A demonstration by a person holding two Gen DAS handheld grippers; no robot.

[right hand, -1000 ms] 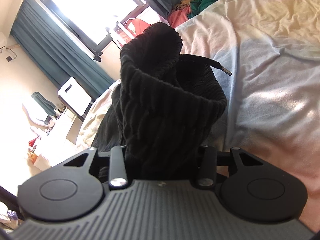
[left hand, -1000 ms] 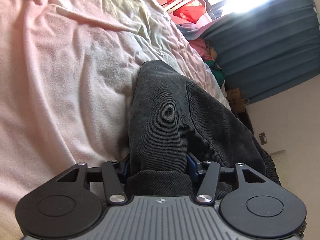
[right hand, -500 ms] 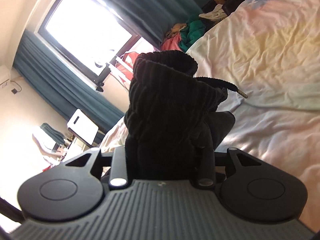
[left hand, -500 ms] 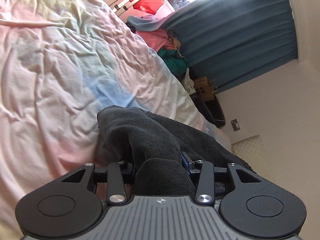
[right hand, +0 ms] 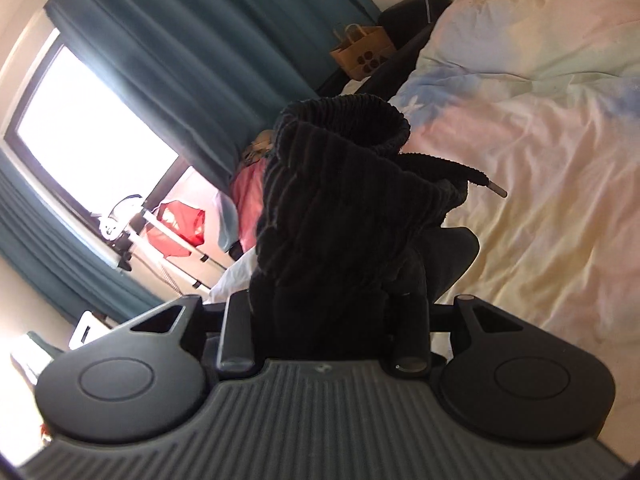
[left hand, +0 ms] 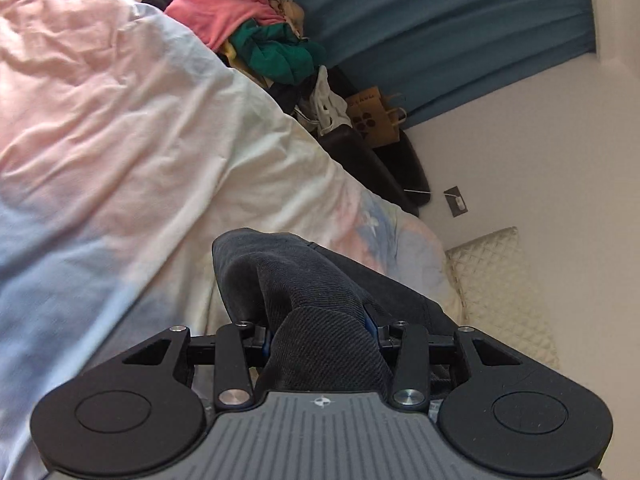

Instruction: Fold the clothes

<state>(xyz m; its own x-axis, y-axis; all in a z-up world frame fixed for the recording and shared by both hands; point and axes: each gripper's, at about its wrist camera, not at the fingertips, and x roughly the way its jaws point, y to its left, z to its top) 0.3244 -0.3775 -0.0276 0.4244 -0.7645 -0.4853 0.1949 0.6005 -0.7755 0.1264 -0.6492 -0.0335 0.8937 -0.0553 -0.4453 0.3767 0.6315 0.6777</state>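
A dark corduroy garment (left hand: 304, 280) with a ribbed waistband and a drawstring (right hand: 476, 178) is held up over the bed by both grippers. My left gripper (left hand: 320, 332) is shut on a bunched fold of the dark garment, whose far part trails down onto the sheet. My right gripper (right hand: 332, 304) is shut on the waistband end of the garment (right hand: 340, 200), which stands bunched up above the jaws. The fingertips of both grippers are hidden by the cloth.
The bed has a wrinkled pastel sheet (left hand: 120, 128), also in the right wrist view (right hand: 540, 160). A pile of clothes (left hand: 260, 40), a paper bag (left hand: 374, 118) and a dark chair (left hand: 372, 160) stand beside it before teal curtains (left hand: 440, 20). A quilted pillow (left hand: 504, 276) lies by the wall.
Both grippers have swung with the garment toward the pillow end of the bed and tilted. The garment hangs more bunched. Both stay shut on it.
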